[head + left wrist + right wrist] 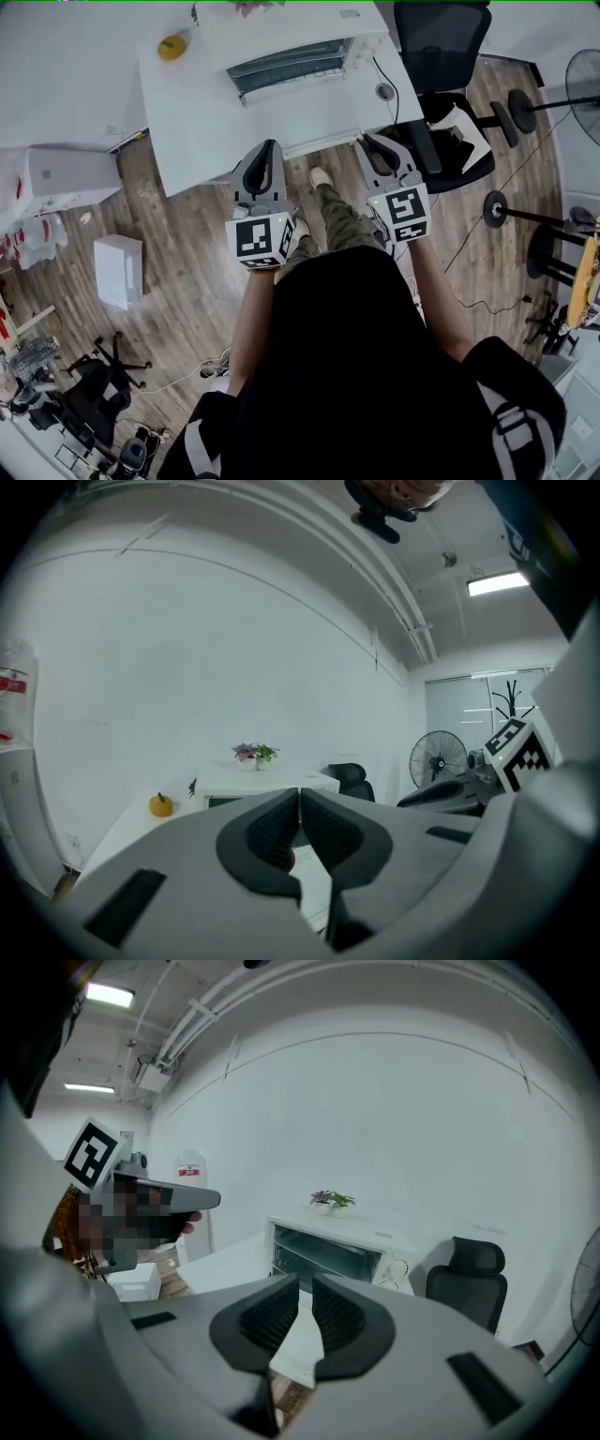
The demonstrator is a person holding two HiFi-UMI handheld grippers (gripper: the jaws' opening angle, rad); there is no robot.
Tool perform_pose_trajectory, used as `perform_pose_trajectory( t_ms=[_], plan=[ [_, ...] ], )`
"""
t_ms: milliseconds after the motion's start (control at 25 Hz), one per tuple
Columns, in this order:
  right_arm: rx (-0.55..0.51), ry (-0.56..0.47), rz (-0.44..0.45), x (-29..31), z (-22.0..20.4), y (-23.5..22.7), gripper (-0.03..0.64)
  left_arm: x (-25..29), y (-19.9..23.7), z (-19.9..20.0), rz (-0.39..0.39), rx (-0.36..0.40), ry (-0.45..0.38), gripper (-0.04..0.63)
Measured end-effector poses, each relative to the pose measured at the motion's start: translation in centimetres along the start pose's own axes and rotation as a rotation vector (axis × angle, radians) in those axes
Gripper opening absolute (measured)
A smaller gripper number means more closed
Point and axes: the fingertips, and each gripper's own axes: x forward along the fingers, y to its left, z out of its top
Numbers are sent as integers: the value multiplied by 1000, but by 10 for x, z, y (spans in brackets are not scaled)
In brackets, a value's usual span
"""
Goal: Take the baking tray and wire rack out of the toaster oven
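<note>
**Stage of task: outset, nothing yet removed.**

- **Far left:** a small round orange fruit-like object (171, 47) sits on the white rectangular table (192, 131).
- **Left grey two-jaw gripper (270, 147):** jaws clenched together with nothing between them, held near the table's front edge.
- **Centre, at the back of the table:** the white box-shaped toaster oven (291, 58). The right gripper view shows thin metal lines inside its front, judged to be the wire rack (323, 1256) in place. The baking tray cannot be told apart from it and is presumably inside.
- **Right grey two-jaw gripper (372, 142):** jaws likewise pressed together and empty.
- **Remaining:** reach the oven, then draw out both tray and rack.
</note>
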Motion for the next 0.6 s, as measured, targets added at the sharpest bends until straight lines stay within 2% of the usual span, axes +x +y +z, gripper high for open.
perform_pose_trajectory(
  t_ms=[160, 400, 480, 600],
  plan=[
    [-22, -5, 39, 30, 8, -23, 34, 29, 12, 5, -6, -99, 5, 29],
    [-111, 2, 99, 71, 11, -75, 34, 93, 12, 0, -15, -87, 57, 29],
    [-128, 1, 101, 81, 9, -96, 34, 117, 9, -6, -22, -132, 63, 29],
    [-124, -5, 124, 94, 3, -117, 34, 145, 5, -21, -34, -245, 86, 31]
  ],
)
